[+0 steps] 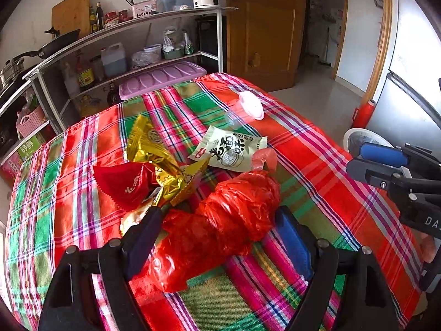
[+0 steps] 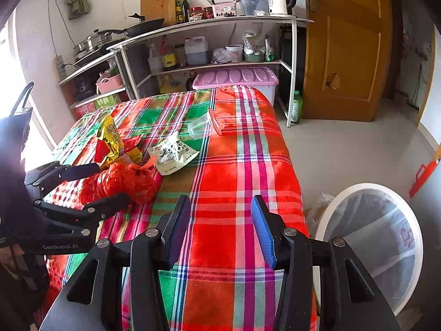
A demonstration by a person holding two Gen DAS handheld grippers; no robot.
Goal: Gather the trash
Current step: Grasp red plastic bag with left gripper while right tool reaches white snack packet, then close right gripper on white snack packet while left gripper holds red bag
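Crumpled red plastic bag (image 1: 231,220) lies on the plaid cloth (image 1: 317,165) between the left gripper's (image 1: 217,237) spread fingers, unpinched. Right gripper (image 2: 220,231) hangs released, nothing between its fingers, snack wrappers (image 2: 172,153) ahead.

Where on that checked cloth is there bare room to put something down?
The cloth is bare on its near right part, between the red bag and the edge by the bin. It is crowded left of middle: wrappers, packet, cup.
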